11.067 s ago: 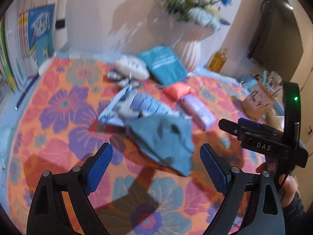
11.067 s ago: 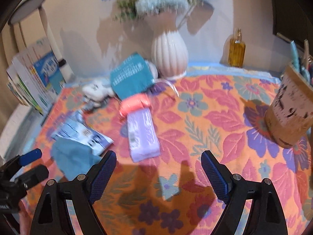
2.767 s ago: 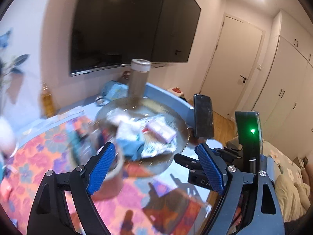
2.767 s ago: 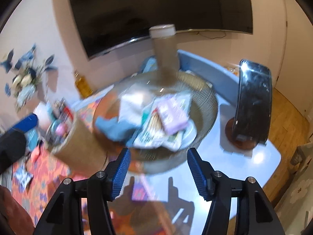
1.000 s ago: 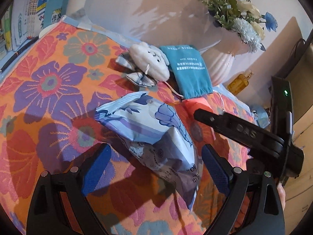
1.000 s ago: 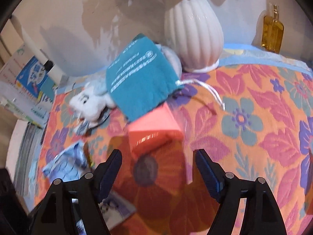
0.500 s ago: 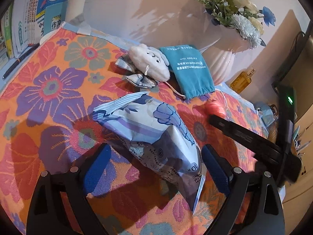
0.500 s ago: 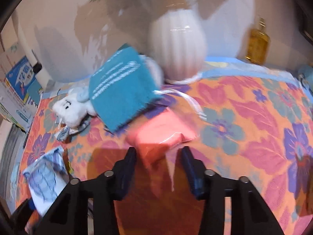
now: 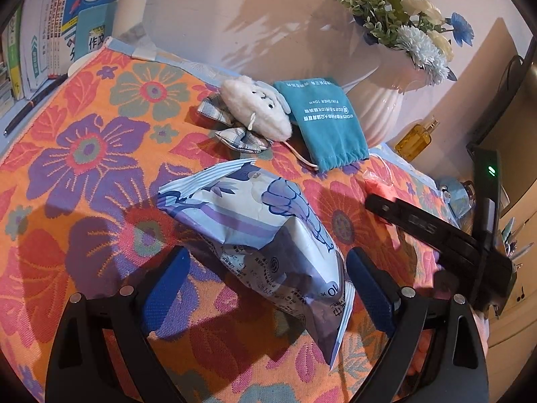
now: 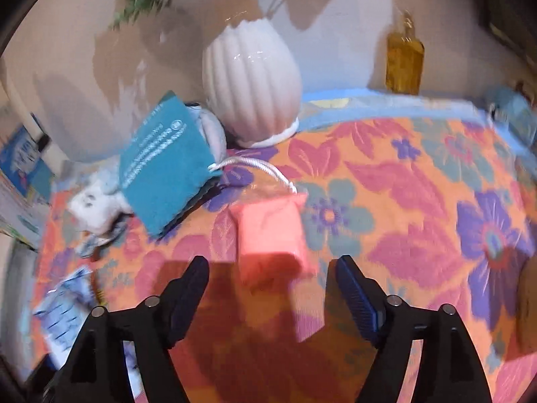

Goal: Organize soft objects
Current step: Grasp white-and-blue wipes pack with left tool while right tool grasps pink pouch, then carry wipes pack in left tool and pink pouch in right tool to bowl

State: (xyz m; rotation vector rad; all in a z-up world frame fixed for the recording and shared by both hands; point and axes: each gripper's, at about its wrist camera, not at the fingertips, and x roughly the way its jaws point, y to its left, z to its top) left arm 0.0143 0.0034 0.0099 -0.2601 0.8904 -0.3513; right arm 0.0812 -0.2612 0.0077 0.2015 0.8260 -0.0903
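Note:
My left gripper (image 9: 268, 278) is open, its fingers either side of the near end of a blue and white wipes pack (image 9: 255, 221) on the flowered cloth. Beyond it lie a white plush toy (image 9: 256, 107) on a checked bow and a teal drawstring pouch (image 9: 324, 117). My right gripper (image 10: 272, 285) is open, just short of a pink plastic pack (image 10: 272, 231) that lies flat on the cloth. The pouch (image 10: 166, 164), plush (image 10: 92, 208) and wipes pack (image 10: 67, 305) show to its left. The right gripper's body (image 9: 436, 231) shows in the left wrist view, next to the pink pack (image 9: 377, 183).
A white ribbed vase (image 10: 251, 80) with flowers (image 9: 412, 30) stands at the back by the wall. An amber bottle (image 10: 404, 57) stands right of it. Books (image 9: 50, 16) stand at the far left, a pen (image 9: 30, 107) before them. A brown holder (image 10: 527, 305) is at the right edge.
My right gripper, nearly shut half a second ago, has opened wide and sits lined up with the pink pack. My left gripper has held its place around the wipes pack.

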